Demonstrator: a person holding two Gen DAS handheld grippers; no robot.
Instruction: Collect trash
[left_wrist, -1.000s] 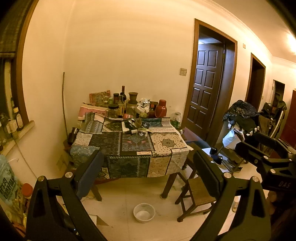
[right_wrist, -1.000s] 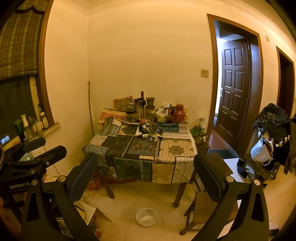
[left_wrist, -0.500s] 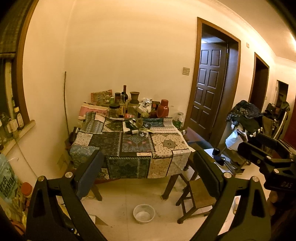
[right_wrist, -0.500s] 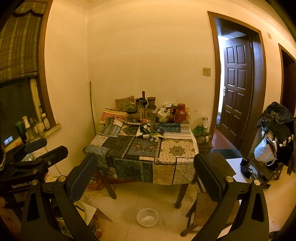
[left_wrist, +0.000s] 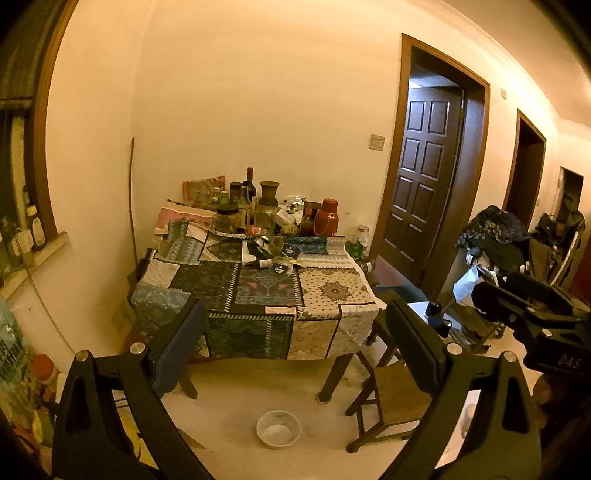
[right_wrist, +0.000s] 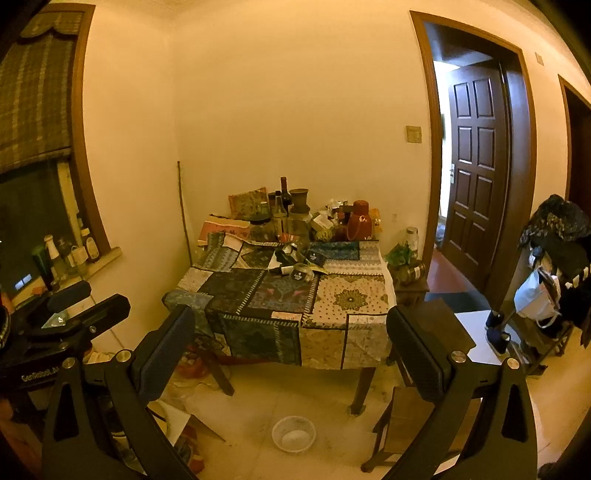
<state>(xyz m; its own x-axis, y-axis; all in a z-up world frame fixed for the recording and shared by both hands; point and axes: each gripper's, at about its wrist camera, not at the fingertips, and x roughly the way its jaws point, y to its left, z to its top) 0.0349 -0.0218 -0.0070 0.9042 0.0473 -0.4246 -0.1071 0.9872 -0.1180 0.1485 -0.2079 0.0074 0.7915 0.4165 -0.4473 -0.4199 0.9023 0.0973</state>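
Both your tongs, left gripper (left_wrist: 295, 332) and right gripper (right_wrist: 291, 332), gape empty, well off the table (right_wrist: 332, 295); rushing in risks toppling bottles (right_wrist: 283, 199).

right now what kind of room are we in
Most likely a lived-in dining corner of a home: a wooden table under a patchwork cloth crowded with bottles and a red thermos jug, a small wooden chair, and dark panelled wooden doors leading off.
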